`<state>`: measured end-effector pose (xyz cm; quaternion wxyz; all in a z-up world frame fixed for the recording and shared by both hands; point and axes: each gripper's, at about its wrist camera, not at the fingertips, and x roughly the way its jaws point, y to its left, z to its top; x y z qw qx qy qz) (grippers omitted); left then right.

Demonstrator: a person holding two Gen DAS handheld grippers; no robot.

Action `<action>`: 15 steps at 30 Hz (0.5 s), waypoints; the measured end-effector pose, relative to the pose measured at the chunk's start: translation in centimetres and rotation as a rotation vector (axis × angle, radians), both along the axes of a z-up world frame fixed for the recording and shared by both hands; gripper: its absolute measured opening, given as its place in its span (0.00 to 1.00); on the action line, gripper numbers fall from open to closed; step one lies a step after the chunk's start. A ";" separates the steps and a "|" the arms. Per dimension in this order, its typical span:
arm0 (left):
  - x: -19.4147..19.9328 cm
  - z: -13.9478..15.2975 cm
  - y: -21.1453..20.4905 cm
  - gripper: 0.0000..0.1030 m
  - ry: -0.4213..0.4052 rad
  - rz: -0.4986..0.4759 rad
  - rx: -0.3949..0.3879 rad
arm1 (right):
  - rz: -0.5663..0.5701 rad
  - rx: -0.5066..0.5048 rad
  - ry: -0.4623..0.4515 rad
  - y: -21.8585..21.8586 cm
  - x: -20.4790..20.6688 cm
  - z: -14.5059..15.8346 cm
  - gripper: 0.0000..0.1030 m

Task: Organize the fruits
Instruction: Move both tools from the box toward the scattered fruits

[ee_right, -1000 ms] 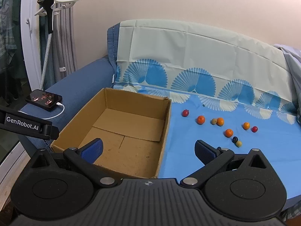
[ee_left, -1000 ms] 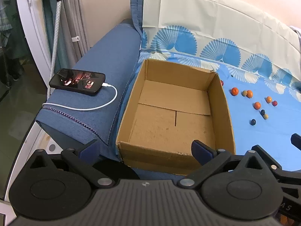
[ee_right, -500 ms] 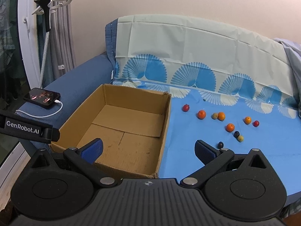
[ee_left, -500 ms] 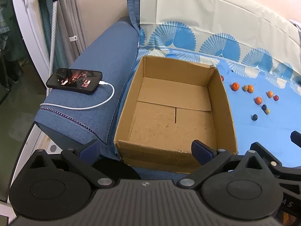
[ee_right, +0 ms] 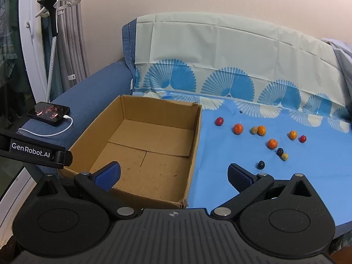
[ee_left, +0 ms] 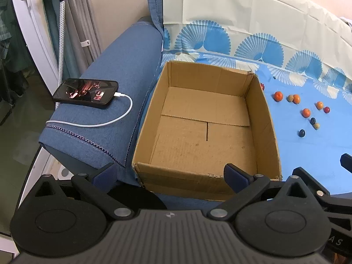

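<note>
Brown cardboard box stood empty at centre left of the frame, probably ready to receive fruit. Right of it, small fruits lay scattered on the blue cloth, well apart from the box. Left tongs and right tongs were both spread wide, holding nothing.

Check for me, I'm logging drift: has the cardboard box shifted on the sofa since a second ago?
No. The cardboard box keeps its place beside the phone; only the camera view drifts.
</note>
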<state>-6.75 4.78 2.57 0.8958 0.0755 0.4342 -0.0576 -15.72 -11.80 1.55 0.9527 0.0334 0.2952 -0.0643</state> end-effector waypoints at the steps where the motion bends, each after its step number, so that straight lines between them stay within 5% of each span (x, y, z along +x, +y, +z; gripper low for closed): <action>1: 0.0 0.0 -0.2 1.00 0.002 -0.002 0.004 | -0.001 0.005 0.001 -0.2 0.0 -0.1 1.00; 15: 0.7 -0.9 -5.2 1.00 0.023 -0.072 0.082 | -0.096 0.063 -0.048 -5.1 -0.7 -2.3 1.00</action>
